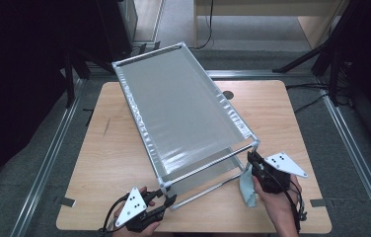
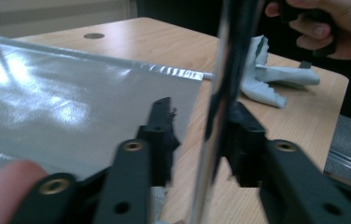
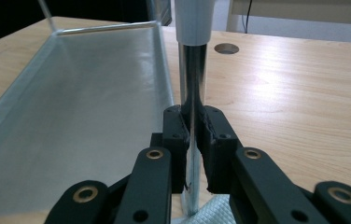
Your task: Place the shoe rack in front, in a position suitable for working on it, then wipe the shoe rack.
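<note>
A two-tier metal rack [image 1: 183, 113] with grey shelf sheets stands slanted on the wooden table [image 1: 109, 148]. My right gripper [image 1: 253, 160] is shut on the rack's near right post [image 3: 193, 70], and its pads [image 3: 176, 130] press the chrome tube from both sides under a white cap. My left gripper [image 1: 167, 200] is at the near left post [image 2: 229, 56]. That post stands between its jaws, against the right pad, with a gap to the left pad [image 2: 164, 126]. The lower shelf [image 2: 71, 93] lies just beyond.
A crumpled pale cloth [image 1: 247, 190] lies on the table beside the right hand, by the rack's near right foot. A round cable hole [image 1: 228, 95] sits behind the rack. Metal floor rails run along both sides of the table, and dark stands rise at the back.
</note>
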### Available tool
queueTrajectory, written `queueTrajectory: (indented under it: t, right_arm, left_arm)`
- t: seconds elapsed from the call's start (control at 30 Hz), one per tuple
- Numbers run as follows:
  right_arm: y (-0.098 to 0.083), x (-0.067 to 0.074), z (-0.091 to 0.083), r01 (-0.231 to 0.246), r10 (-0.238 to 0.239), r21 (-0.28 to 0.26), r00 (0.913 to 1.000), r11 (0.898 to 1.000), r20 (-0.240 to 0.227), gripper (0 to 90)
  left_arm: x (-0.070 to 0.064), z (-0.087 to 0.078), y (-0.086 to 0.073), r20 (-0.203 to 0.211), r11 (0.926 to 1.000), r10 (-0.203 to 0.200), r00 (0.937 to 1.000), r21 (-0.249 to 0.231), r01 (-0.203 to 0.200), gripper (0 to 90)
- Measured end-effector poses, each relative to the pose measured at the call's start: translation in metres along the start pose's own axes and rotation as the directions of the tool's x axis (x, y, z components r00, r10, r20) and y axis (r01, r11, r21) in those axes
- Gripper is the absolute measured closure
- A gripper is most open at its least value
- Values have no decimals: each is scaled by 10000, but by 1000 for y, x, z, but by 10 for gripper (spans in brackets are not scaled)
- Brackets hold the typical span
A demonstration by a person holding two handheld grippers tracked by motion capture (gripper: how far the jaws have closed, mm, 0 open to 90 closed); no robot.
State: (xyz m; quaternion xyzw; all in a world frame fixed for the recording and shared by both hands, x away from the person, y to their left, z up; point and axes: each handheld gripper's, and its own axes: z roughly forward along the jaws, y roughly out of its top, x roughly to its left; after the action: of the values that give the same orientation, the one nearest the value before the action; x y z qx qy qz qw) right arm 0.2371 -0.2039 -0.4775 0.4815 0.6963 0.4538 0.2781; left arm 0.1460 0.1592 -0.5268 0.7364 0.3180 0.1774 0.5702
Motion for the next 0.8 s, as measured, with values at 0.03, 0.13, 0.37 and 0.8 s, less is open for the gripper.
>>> queueTrajectory:
  t: [0.03, 0.13, 0.37, 0.8]
  right_arm:
    - [-1, 0, -3, -75, 75, 4, 9999, 10000, -69, 808]
    - [-9, -6, -14, -297, 291, -169, 9989, 9994, -355, 615]
    - [-40, -33, -40, -578, 529, 882, 9970, 9944, 565, 287]
    - [-72, -45, -5, -843, 313, 3146, 9850, 9455, 1700, 218]
  left_arm:
    - [0, 0, 0, -26, 10000, 34, 10000, -29, -34, 771]
    - [1, 0, 0, 59, 9999, 141, 9999, -24, -141, 799]
    - [0, 1, 0, -5, 9994, 350, 9994, -1, -350, 804]
    - [-7, 9, 1, 158, 9988, 482, 9987, -120, -480, 808]
